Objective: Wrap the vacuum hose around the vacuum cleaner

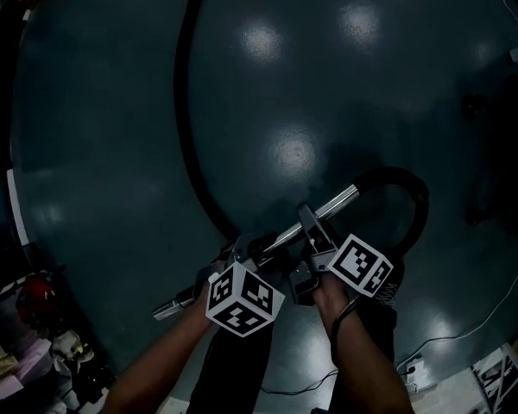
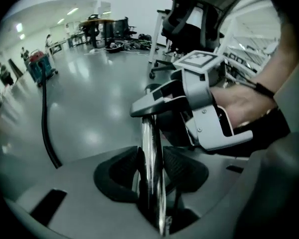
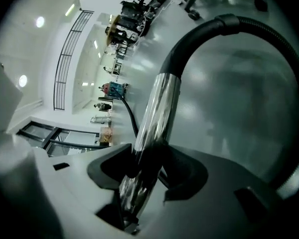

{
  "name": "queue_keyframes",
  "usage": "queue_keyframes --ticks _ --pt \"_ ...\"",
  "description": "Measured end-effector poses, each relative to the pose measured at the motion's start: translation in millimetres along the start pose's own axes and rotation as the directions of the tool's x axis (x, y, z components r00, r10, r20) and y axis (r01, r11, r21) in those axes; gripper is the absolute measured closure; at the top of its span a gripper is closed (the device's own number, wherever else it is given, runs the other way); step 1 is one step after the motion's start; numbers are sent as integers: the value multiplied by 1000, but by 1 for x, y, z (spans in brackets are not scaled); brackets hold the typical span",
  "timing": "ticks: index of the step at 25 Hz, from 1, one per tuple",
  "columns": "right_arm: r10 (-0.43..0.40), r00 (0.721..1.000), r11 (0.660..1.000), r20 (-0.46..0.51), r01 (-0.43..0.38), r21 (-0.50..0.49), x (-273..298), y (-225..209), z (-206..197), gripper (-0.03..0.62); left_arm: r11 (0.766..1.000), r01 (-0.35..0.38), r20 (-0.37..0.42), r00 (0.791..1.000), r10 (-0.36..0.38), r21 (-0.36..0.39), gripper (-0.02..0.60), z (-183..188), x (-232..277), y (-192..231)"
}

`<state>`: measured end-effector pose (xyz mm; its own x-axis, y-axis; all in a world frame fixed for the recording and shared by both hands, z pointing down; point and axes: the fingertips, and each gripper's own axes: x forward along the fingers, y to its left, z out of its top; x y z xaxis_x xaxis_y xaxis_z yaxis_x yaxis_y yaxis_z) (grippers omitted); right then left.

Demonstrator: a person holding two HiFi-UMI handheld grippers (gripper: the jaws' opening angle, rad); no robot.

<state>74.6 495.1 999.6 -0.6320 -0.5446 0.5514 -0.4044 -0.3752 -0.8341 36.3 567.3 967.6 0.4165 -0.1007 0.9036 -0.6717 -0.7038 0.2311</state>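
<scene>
**Both grippers clamped on the metal tube, hose trailing away**
The tube (image 1: 330,208) slants near-left to far-right. The left gripper (image 2: 150,166) grips its near part and the right gripper (image 3: 149,166) grips nearer the hose (image 1: 186,128), which runs far-left toward the distant vacuum cleaner (image 2: 40,66).

We see a black hose (image 1: 186,128) on a dark blue-grey floor (image 1: 345,84). Its tube (image 1: 324,212) is mirror-bright silver. The left gripper (image 2: 152,166) is pale grey with black pads (image 2: 119,173), its cube (image 1: 244,298) white with black squares. Far left, the vacuum cleaner (image 2: 40,66) is teal.
</scene>
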Motion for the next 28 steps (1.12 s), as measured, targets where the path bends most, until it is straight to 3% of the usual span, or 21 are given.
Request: queue_keyframes --ticks 2,4,7,11,15,19,23,28 --pt "9 1000 998 1 -9 -69 -22 22 1 402 984 60 60 997 -51 -166 416 12 -23 -9" --pt "9 1000 987 -9 -10 -158 -44 47 -2 413 973 91 104 992 -70 -212 417 22 -50 -20" --pt "10 1000 944 -7 -12 -329 -76 92 2 424 988 63 117 992 -47 -140 420 35 -86 -40" --pt "50 997 874 61 -14 -486 -121 159 32 425 993 17 183 983 5 -117 420 71 -137 -50" --pt "122 986 857 114 -47 -513 -182 236 54 425 994 -40 241 969 63 -100 420 109 -209 -60" --pt "179 975 848 133 -85 -524 -241 319 51 425 989 -136 282 948 145 -50 420 148 -299 -61" --pt "220 966 841 133 -119 -528 -296 384 30 425 987 -158 310 939 149 4 420 174 -378 -82" --pt "279 954 820 108 -178 -544 -348 439 28 425 975 -212 352 919 178 60 420 203 -439 -105"
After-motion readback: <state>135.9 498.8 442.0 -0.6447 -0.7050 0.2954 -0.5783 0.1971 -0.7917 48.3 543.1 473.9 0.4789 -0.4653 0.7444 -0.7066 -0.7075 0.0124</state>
